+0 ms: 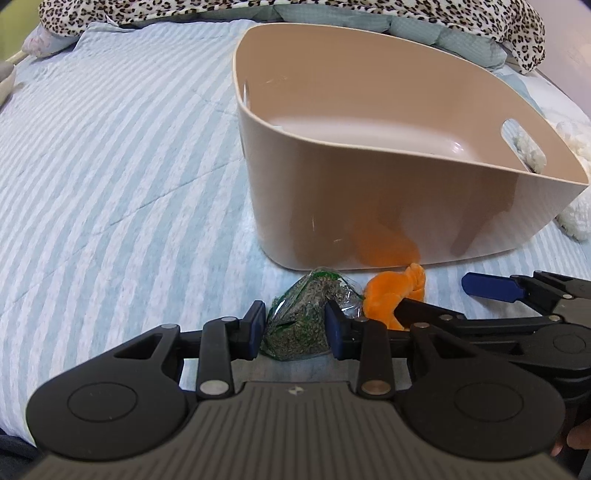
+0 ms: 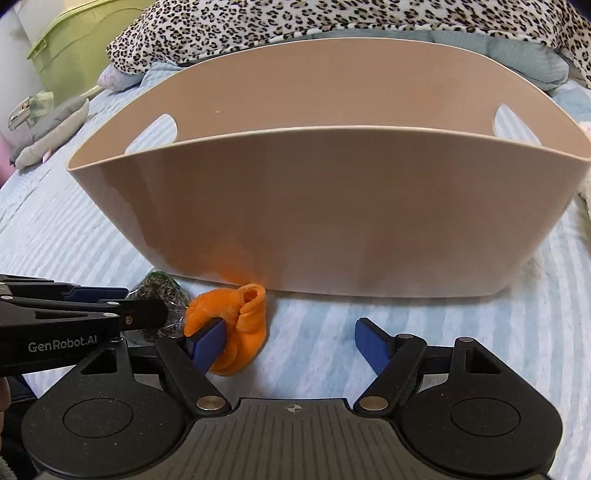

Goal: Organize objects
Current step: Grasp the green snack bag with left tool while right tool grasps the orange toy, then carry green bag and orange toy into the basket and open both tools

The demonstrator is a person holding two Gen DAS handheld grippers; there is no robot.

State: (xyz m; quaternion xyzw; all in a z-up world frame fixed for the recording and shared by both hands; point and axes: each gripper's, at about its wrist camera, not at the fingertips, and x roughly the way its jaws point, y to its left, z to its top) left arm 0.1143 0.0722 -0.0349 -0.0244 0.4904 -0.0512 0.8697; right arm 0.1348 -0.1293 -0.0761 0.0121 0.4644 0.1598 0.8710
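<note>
A beige plastic bin (image 1: 388, 221) with handle cut-outs stands on the striped bed cover; it fills the right wrist view (image 2: 295, 206). In front of it lie a clear bag of dark green-grey bits (image 1: 306, 317) and an orange cloth item (image 1: 391, 295). My left gripper (image 1: 295, 328) has its blue pads on both sides of the bag, touching it. My right gripper (image 2: 291, 347) is open; its left pad (image 2: 207, 347) touches the orange item (image 2: 236, 328), which lies left of the gap. The bag (image 2: 162, 295) is partly hidden behind my left gripper.
A leopard-print blanket (image 2: 332, 18) and grey-blue pillows lie behind the bin. A white fluffy item (image 1: 576, 155) sits right of the bin. A grey plush (image 2: 51, 129) and a green box (image 2: 74, 48) are at the far left. The bed cover (image 1: 110, 166) stretches left.
</note>
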